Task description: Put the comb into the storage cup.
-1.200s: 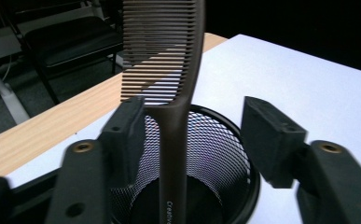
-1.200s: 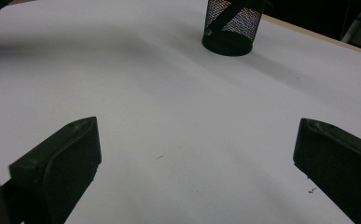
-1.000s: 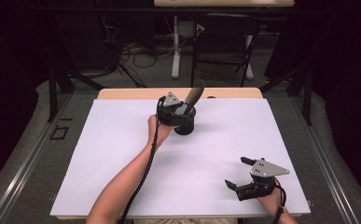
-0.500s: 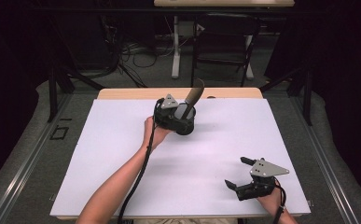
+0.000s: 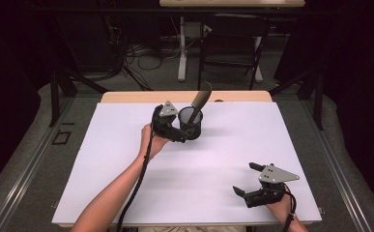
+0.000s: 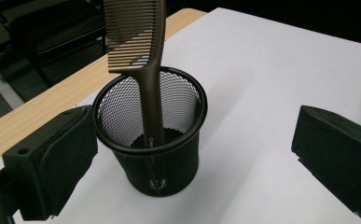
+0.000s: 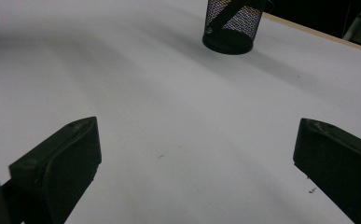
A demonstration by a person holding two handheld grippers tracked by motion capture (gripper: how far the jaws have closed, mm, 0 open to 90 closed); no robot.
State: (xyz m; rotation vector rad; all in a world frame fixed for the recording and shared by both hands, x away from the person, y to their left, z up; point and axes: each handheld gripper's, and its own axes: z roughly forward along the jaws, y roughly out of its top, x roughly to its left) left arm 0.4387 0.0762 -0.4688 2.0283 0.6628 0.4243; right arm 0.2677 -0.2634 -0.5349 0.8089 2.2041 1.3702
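Note:
A black mesh cup stands upright on the white table top, near its far edge. A brown comb leans in it, handle down and teeth up. My left gripper is just left of the cup and open. In the left gripper view the cup and the comb sit close ahead of the left gripper; its wide-spread jaws touch neither. My right gripper rests open near the front right corner, holding nothing. From the right gripper the cup looks far off.
A strip of bare wooden table edge runs behind the white sheet. Beyond it are dark floor, cables and a chair frame. The white sheet is bare between the cup and my right gripper.
My left gripper has drawn back from over the cup toward the left and the person. The comb stays standing in the cup. The right gripper has not moved.

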